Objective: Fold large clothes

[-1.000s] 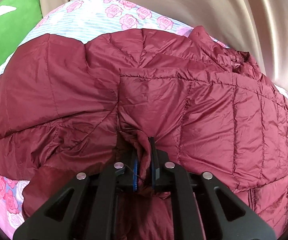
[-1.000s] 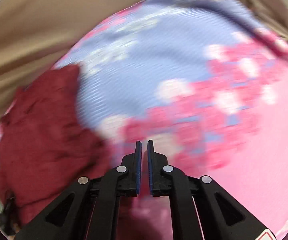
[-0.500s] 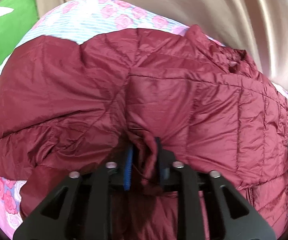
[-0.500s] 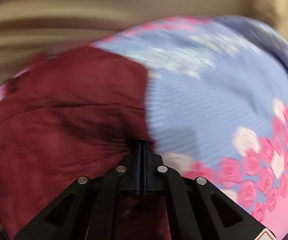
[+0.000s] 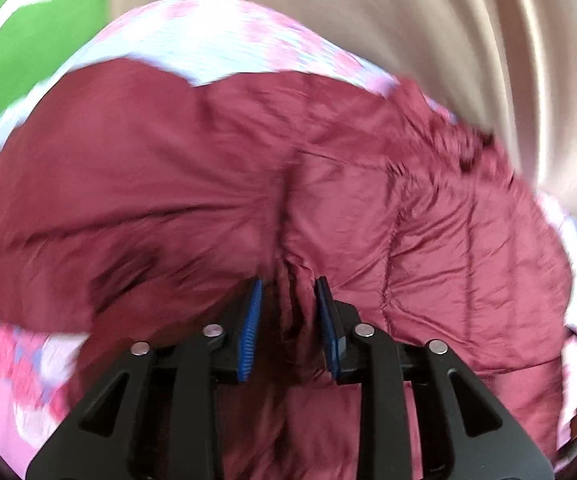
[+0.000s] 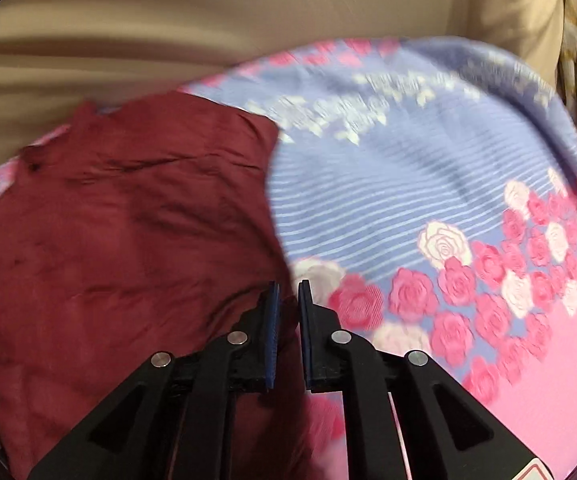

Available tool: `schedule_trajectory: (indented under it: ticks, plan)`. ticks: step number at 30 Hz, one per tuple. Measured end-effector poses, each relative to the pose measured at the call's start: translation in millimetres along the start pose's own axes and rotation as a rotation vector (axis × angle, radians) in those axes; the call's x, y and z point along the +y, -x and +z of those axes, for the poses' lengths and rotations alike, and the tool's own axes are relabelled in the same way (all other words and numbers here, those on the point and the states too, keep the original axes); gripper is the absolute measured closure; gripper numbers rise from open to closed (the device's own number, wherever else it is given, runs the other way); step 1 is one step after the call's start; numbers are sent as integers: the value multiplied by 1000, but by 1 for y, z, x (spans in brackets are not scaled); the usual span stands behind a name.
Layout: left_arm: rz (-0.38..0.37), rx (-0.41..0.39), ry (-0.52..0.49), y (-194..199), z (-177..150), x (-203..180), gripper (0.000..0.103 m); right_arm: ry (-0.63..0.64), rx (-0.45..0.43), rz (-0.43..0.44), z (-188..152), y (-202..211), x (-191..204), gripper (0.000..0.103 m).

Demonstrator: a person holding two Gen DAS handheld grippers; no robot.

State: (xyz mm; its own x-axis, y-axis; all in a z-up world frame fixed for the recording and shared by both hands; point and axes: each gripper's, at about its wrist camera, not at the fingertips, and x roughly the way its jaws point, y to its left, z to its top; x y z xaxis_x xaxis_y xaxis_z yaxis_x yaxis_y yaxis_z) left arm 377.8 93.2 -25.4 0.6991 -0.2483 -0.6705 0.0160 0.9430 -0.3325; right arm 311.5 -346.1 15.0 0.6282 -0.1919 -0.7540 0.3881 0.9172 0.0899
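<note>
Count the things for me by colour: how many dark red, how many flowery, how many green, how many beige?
Dark red: 1, the puffy jacket
Flowery pink and blue: 1, the bedsheet
Green: 1, a soft thing at the edge, too blurred to name
Beige: 1, the curtain
Total: 4

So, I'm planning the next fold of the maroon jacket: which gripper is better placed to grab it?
Left, probably. The left gripper, jaws just opening, straddles a ridge of the jacket mid-garment. The right gripper, jaws also just opening, sits at the jacket's edge by the bedsheet, barely any fabric between.
</note>
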Motion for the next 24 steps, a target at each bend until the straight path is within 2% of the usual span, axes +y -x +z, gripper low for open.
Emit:
schedule_trajectory:
  ticks: [4,5,6,9,12,16,19,20,22,24]
  plan:
    - [9,-32,135,52,-1,64,59,137,-33,76,-33,43,22,86]
    - [38,-51,181,68,-1,86,41,155,-31,96,-42,50,27,84]
    - [63,-68,219,80,-1,103,32,168,-30,113,-51,58,31,82]
    - [165,-135,384,121,1,184,25,168,10,184,-78,67,40,81]
    - [260,-164,562,145,-1,262,25,185,37,215,-95,65,49,80]
    - [297,-161,729,153,-7,335,26,211,34,205,-104,61,55,75]
    - [263,-202,793,159,-3,364,27,203,29,207,-105,55,53,74]
    - [259,-205,810,159,-1,368,28,200,27,208,-105,53,52,74]
    - [224,-188,823,153,7,376,44,195,27,209,-106,51,52,74]
    - [203,-162,784,146,20,372,90,187,28,213,-108,51,50,73]
